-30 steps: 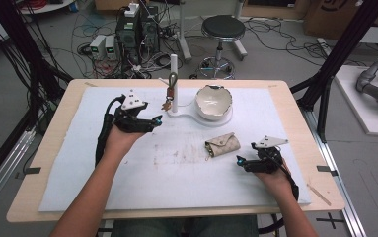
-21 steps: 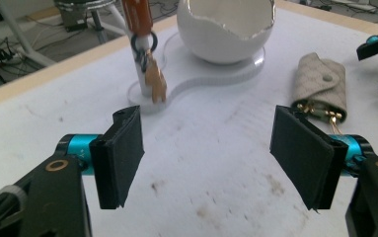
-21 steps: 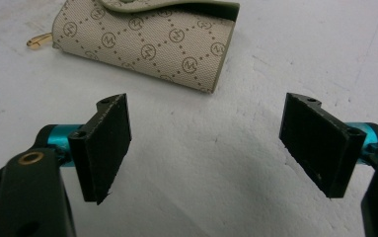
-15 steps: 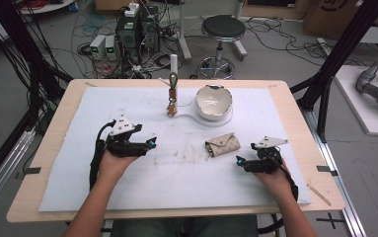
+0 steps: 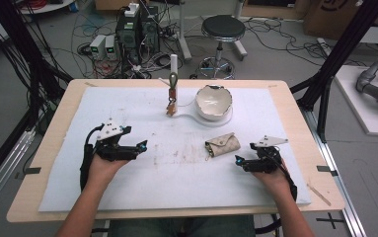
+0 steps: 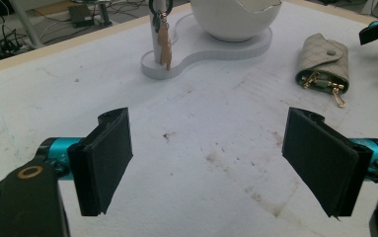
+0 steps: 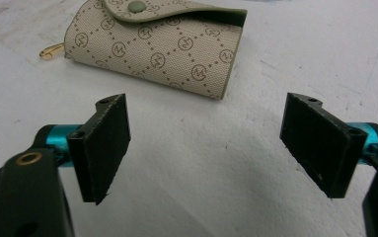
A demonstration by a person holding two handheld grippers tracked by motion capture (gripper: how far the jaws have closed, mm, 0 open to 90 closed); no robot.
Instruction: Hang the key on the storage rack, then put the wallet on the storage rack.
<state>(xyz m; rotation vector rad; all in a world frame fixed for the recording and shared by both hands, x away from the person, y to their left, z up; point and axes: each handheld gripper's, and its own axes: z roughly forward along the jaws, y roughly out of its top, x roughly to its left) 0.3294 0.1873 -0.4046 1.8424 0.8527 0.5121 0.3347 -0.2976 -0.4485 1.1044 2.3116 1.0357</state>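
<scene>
Left gripper (image 5: pixel 139 146): my jaws, just opening, stand wide and empty, left of centre.
Right gripper (image 5: pixel 239 161): wide, empty, lower right.
Key pouch (image 5: pixel 222 144): just beyond it.

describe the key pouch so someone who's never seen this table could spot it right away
Start at the white mat covering the wooden table, then find the white bowl on its stand near the far edge. Nearer the person and slightly right, just ahead of the right gripper, lies the key pouch: beige, diamond-patterned fabric, snap-button flap, gold clips poking from one end, the only soft item there.

L gripper (image 5: pixel 139 146) pulled back toward person, off the key stand (image 5: pixel 172 94); fingers opened, empty.
</scene>
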